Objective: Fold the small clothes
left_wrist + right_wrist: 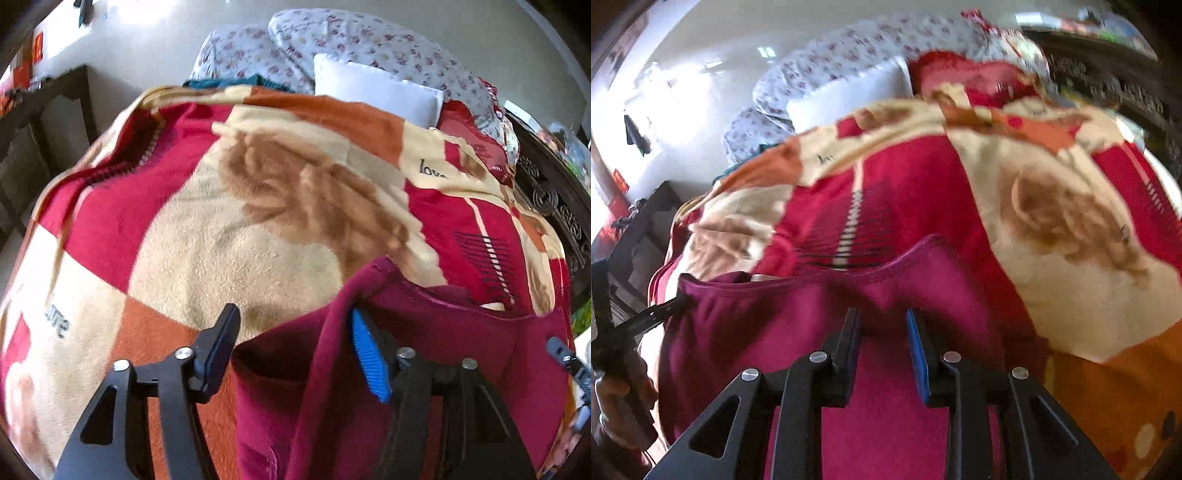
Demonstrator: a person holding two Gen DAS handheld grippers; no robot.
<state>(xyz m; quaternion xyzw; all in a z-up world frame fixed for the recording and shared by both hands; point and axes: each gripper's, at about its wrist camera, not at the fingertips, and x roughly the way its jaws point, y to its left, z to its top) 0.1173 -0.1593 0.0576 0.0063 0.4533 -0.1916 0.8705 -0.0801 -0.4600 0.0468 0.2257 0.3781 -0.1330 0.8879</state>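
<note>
A small maroon garment (pixel 443 350) (pixel 768 325) lies on a red, cream and orange blanket (pixel 221 240) (pixel 1071 266). In the left wrist view my left gripper (pixel 293 332) stands open. Its black finger is over the blanket, and its blue-padded finger (pixel 369 358) sits against a raised fold at the garment's left edge. My right gripper (pixel 882 325) is open by a narrow gap above the garment's middle, its pads pressing on nothing. Each gripper shows in the other's view: the right gripper's tip (pixel 565 358) at the garment's right edge, and the left gripper's finger (pixel 653 314), held by a hand (pixel 620 398), at its left corner.
Floral pillows (pixel 369 40) and a white pillow (pixel 376 88) are piled at the far end of the bed. A dark carved headboard (pixel 554 199) runs along the right side. A dark wooden table (pixel 55 96) stands off the bed's left.
</note>
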